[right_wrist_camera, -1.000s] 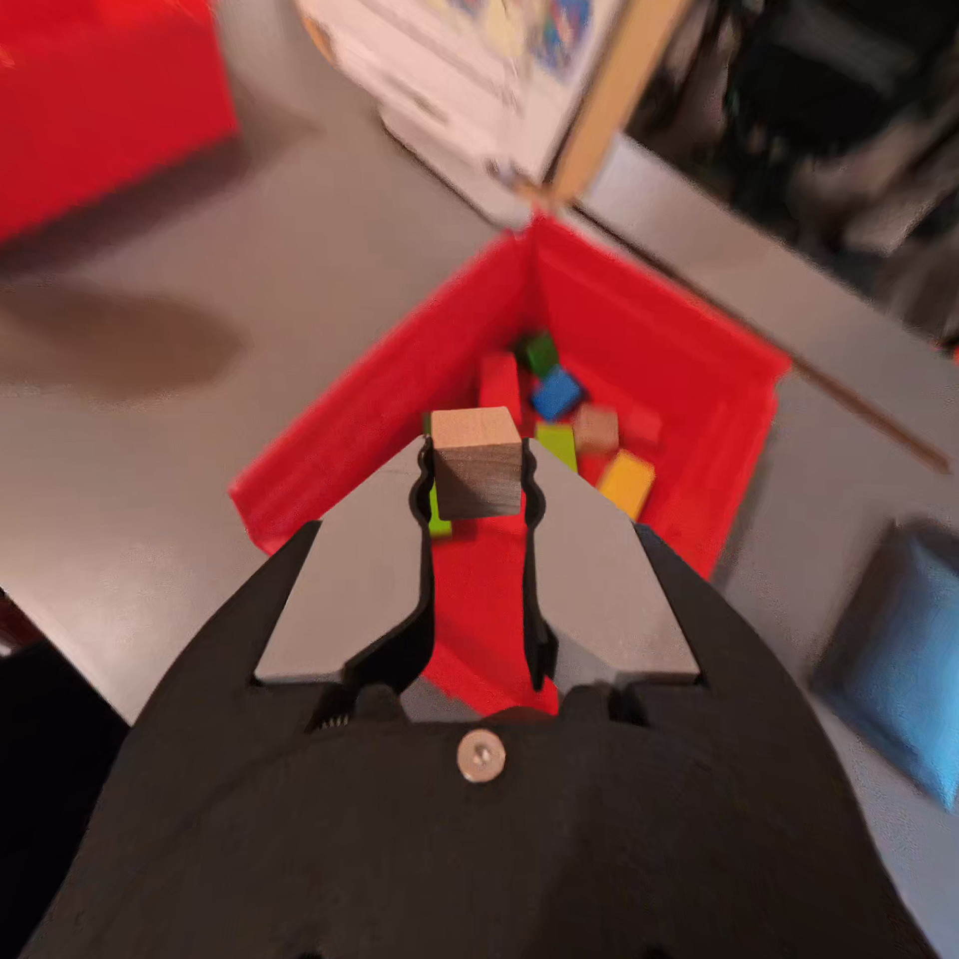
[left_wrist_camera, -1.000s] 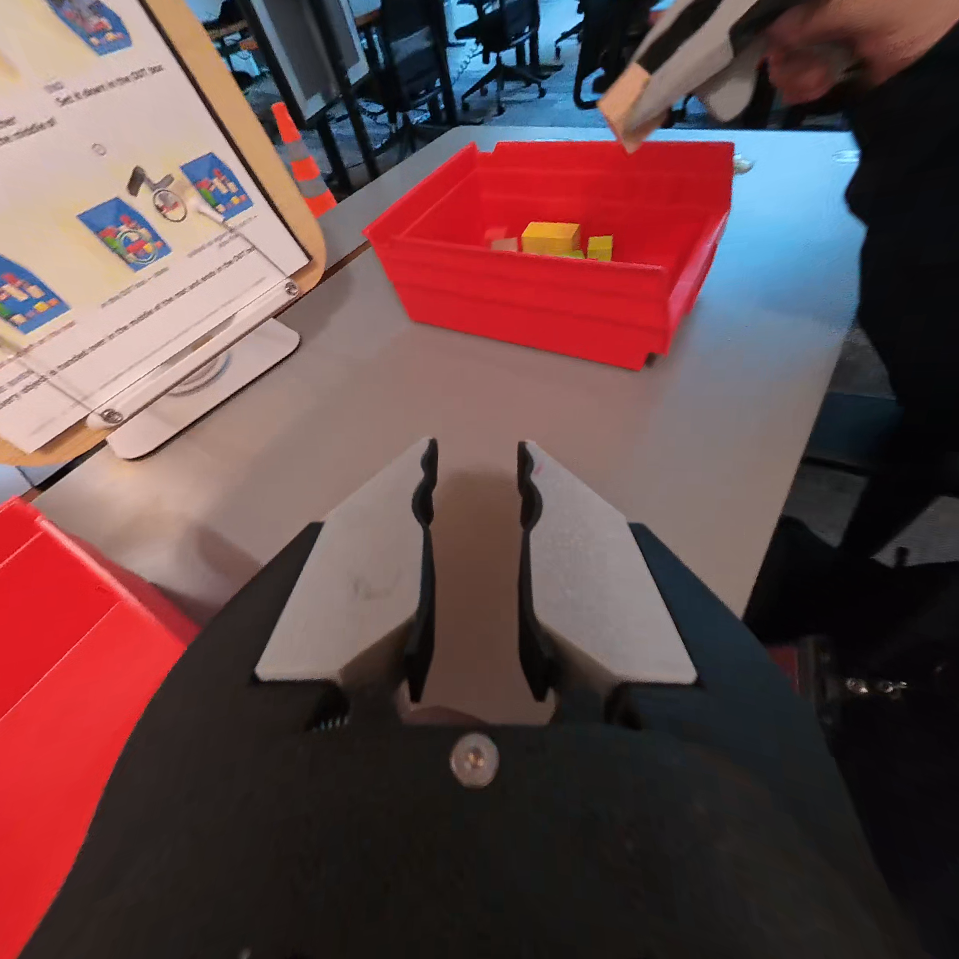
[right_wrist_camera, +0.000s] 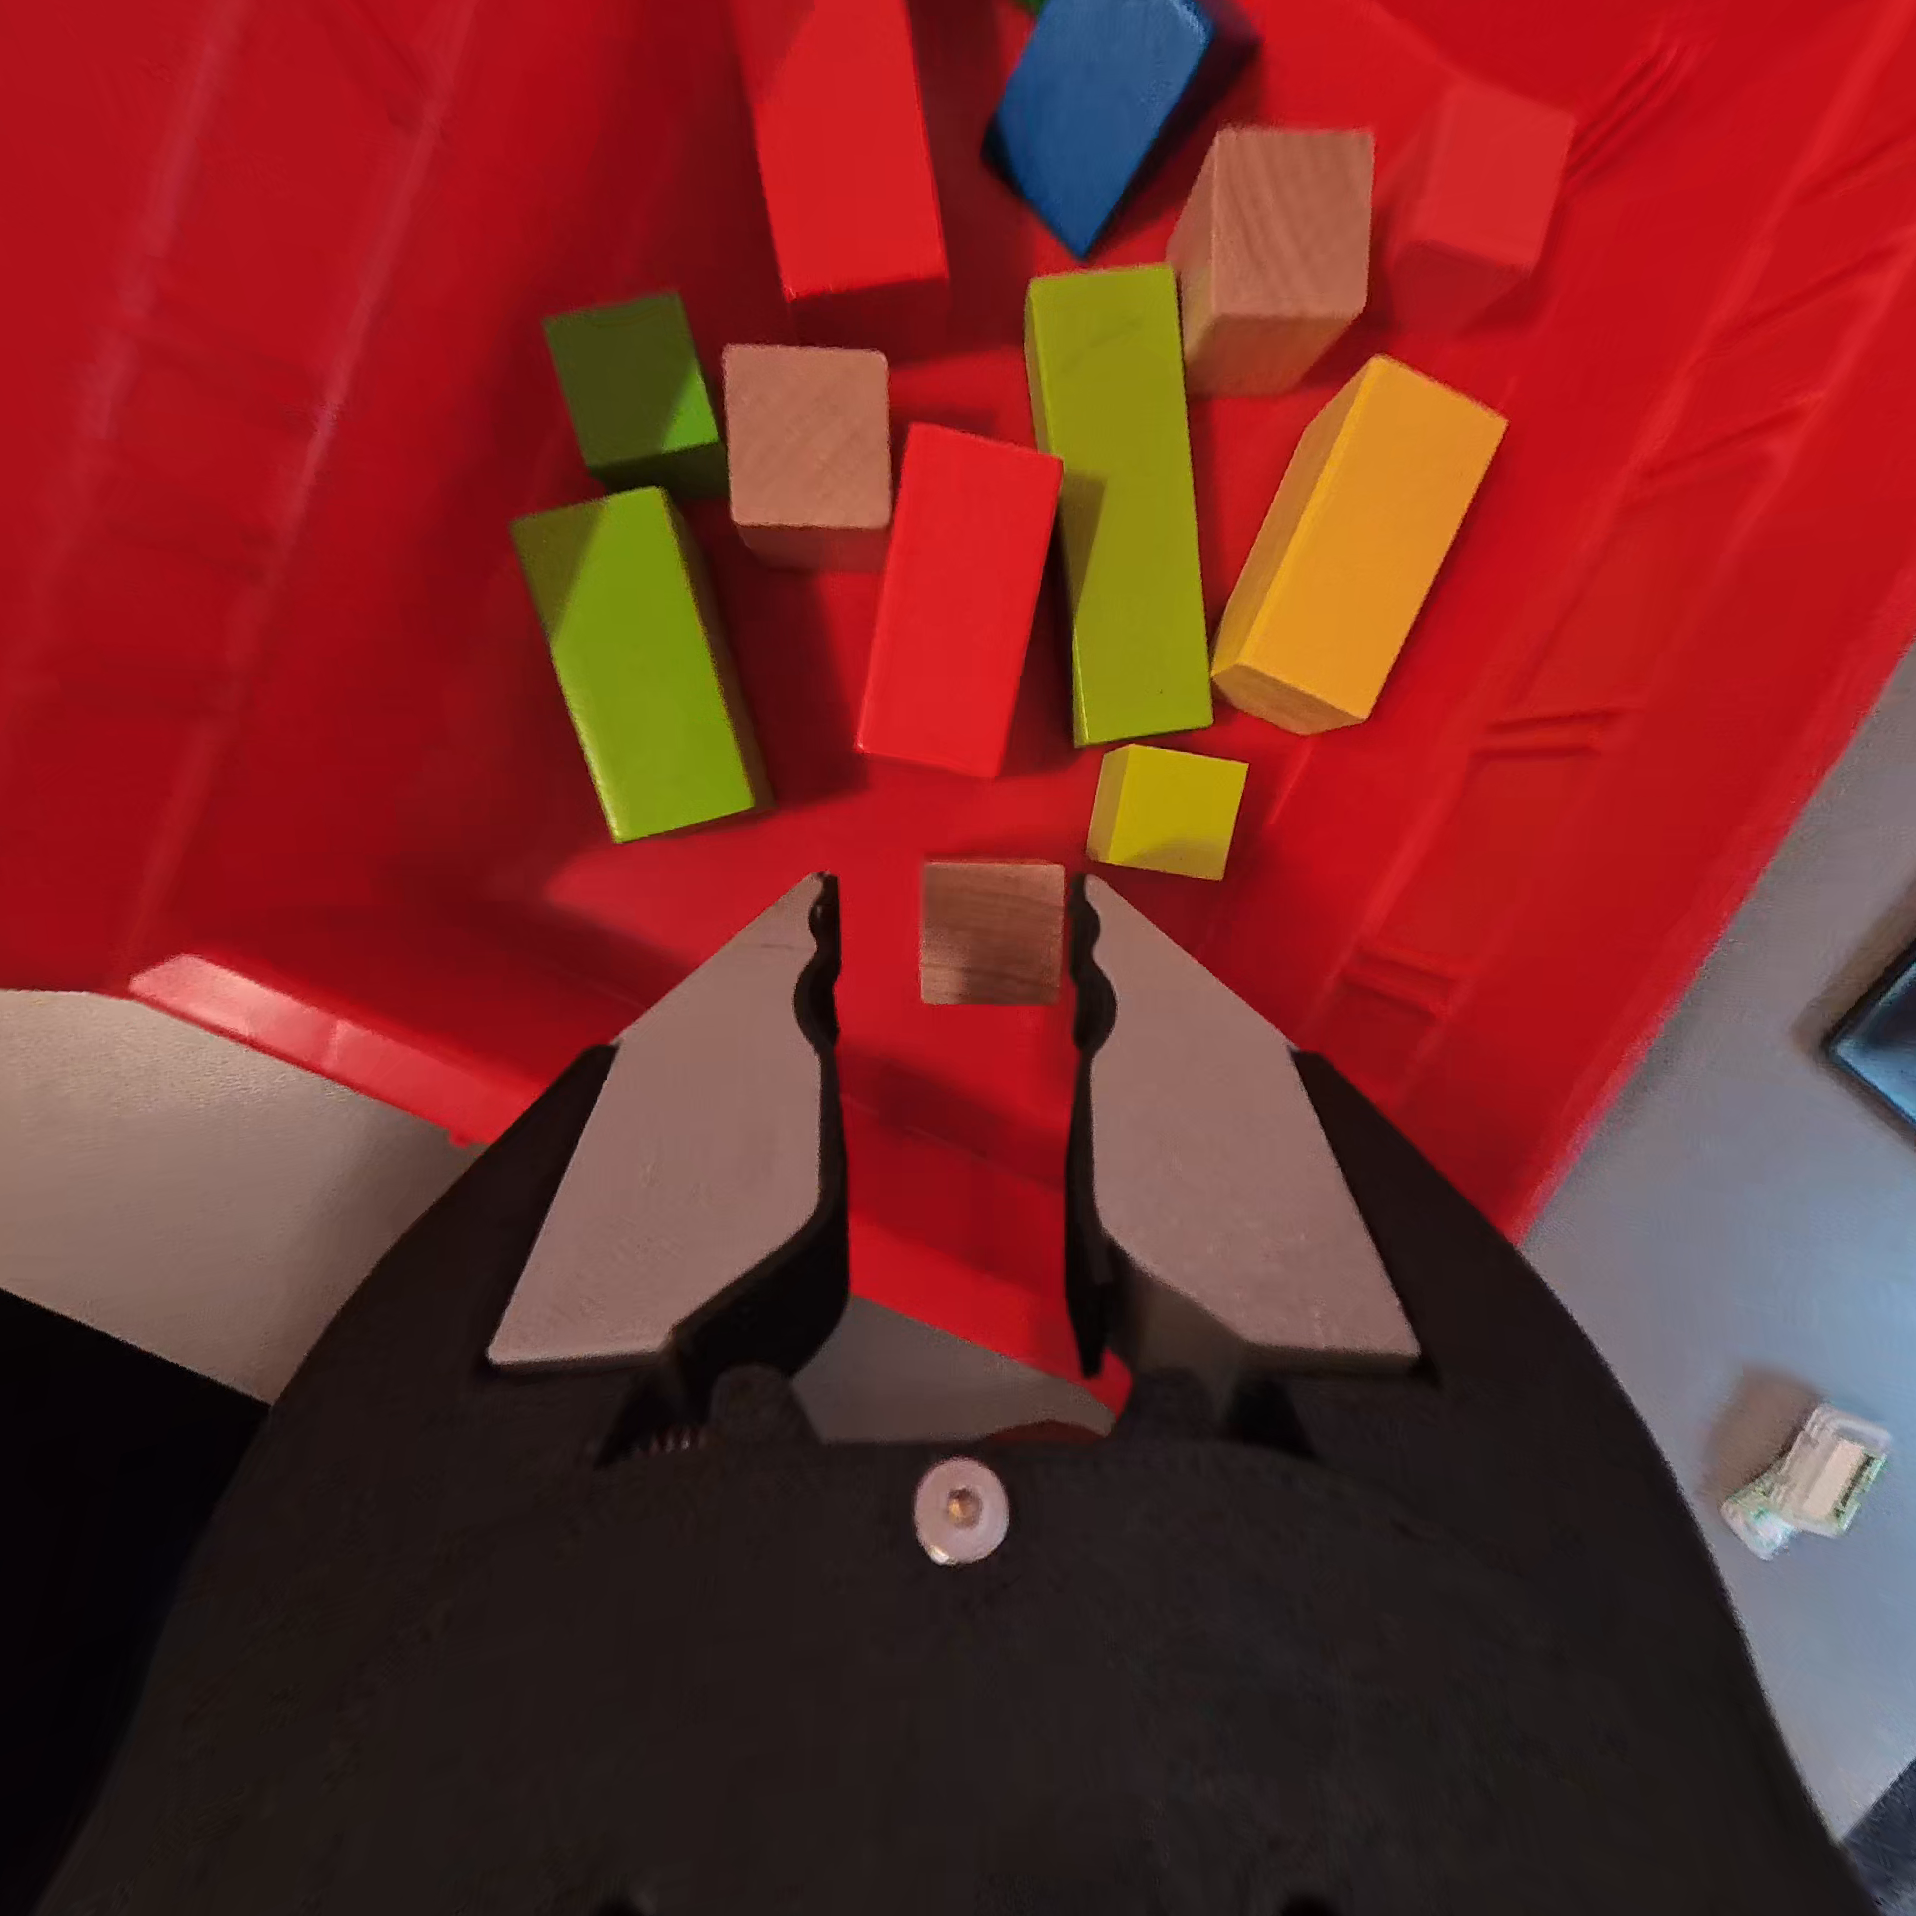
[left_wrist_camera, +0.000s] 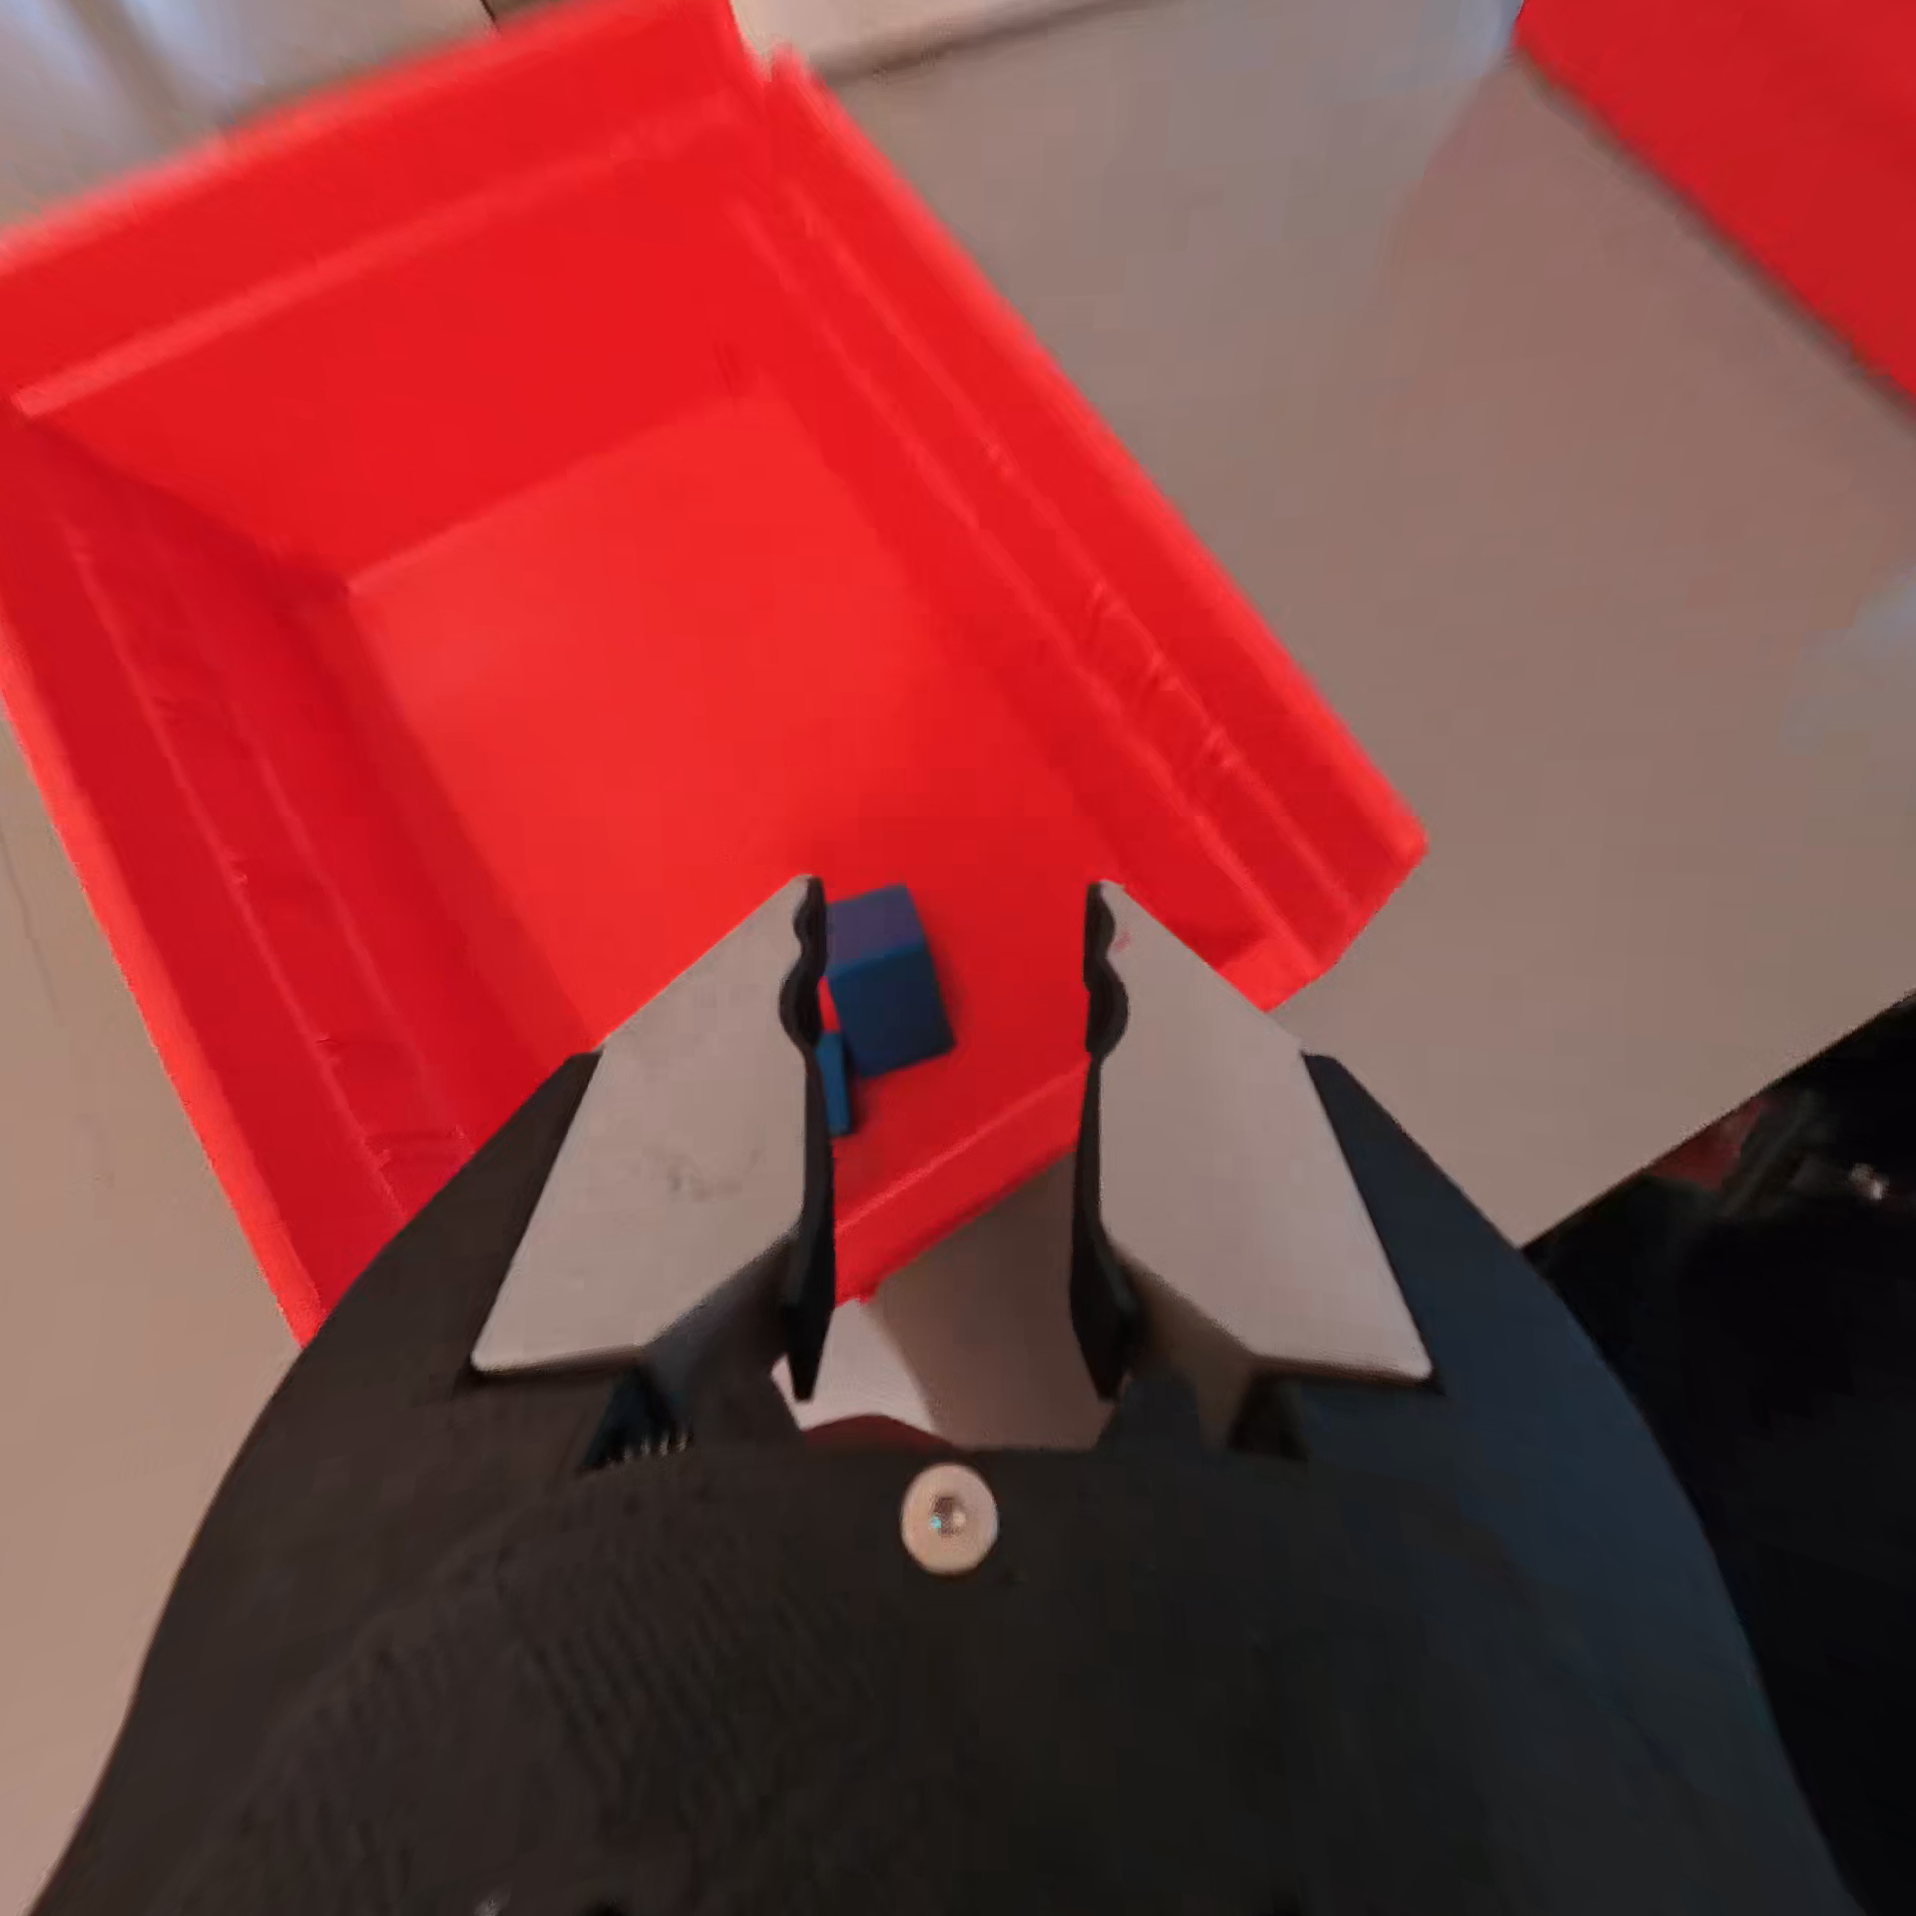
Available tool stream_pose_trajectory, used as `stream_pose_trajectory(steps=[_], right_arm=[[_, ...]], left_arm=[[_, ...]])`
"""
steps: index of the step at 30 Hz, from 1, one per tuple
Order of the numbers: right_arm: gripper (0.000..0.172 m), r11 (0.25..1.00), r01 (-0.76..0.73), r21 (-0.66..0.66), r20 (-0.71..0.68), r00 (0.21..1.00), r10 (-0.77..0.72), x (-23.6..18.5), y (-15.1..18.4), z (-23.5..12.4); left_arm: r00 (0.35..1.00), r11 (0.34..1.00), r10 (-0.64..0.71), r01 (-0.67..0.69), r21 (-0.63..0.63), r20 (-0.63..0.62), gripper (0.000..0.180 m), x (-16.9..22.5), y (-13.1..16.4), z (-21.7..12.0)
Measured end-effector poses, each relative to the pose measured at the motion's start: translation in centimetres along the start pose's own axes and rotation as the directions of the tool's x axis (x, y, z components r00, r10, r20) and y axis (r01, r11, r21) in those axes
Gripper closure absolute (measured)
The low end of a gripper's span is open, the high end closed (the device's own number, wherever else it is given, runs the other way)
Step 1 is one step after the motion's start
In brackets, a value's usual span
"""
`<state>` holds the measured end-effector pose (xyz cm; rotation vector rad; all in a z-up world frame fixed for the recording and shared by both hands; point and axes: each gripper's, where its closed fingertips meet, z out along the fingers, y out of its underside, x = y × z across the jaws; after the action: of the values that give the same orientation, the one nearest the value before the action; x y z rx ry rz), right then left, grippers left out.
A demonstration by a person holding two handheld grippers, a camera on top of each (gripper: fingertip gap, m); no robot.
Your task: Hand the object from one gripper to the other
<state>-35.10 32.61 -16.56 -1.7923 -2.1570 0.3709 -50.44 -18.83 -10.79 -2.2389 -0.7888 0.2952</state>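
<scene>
Right wrist view shows your right gripper point(right_wrist_camera: 954, 938) spread open, a bare wooden cube point(right_wrist_camera: 991, 933) loose between its pads over the red bin point(right_wrist_camera: 259, 518). Your left gripper point(left_wrist_camera: 949, 959) gapes too, empty above a blue block point(left_wrist_camera: 881, 975). No handover is under way, I judge.

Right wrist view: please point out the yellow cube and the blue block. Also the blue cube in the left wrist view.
yellow cube point(right_wrist_camera: 1166, 809), right wrist view, its top face.
blue block point(right_wrist_camera: 1099, 114), right wrist view, its broad face.
blue cube point(left_wrist_camera: 892, 995), left wrist view, its side face.
</scene>
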Motion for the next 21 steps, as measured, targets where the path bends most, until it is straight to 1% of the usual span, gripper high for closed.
stream_pose_trajectory(steps=[2,4,6,8,11,14,15,16,17,21], right_arm=[[0.130,0.999,0.017,0.033,-0.001,1.000,-0.017,-0.4,-0.5,-0.7],[0.131,0.998,0.033,0.058,0.000,0.999,-0.033,-0.9,-0.8,-1.3],[0.130,0.997,0.039,0.074,-0.005,0.999,-0.039,-1.1,-1.0,-1.7],[0.131,0.996,0.041,0.084,-0.014,0.999,-0.040,-1.1,-1.1,-2.1],[0.131,0.994,0.044,0.104,-0.018,0.999,-0.042,-1.1,-1.2,-2.5],[0.131,0.992,0.042,0.120,-0.021,0.999,-0.040,-1.0,-1.3,-2.9],[0.131,0.991,0.042,0.124,-0.023,0.999,-0.040,-0.9,-1.4,-3.0],[0.131,0.991,0.043,0.130,-0.025,0.999,-0.040,-0.9,-1.4,-3.1],[0.131,0.990,0.044,0.137,-0.025,0.999,-0.041,-1.0,-1.5,-3.3],[0.132,0.982,0.055,0.181,-0.024,0.998,-0.052,-1.5,-2.1,-4.1]], left_arm=[[0.998,0.992,0.036,-0.041,-0.123,-0.045,0.135,-0.6,1.0,1.1],[0.997,0.970,0.065,-0.073,-0.234,-0.039,0.135,-1.5,1.7,1.9],[0.998,0.941,0.050,-0.058,-0.335,-0.033,0.135,-2.0,2.6,2.8],[1.000,0.899,0.010,-0.014,-0.438,-0.012,0.129,-2.3,3.8,3.5],[1.000,0.869,-0.021,0.010,-0.495,-0.016,0.135,-1.8,5.1,4.8],[0.999,0.827,0.000,0.018,-0.562,0.032,0.132,-2.6,6.9,5.8],[0.999,0.821,-0.029,0.040,-0.569,0.028,0.130,-2.5,7.0,6.0],[0.998,0.829,-0.053,0.060,-0.556,0.029,0.139,-2.6,6.7,6.2],[0.999,0.838,-0.052,0.050,-0.544,0.010,0.150,-2.5,6.3,6.3],[0.999,0.851,0.047,-0.033,-0.523,0.013,0.151,-2.7,5.7,6.5]])
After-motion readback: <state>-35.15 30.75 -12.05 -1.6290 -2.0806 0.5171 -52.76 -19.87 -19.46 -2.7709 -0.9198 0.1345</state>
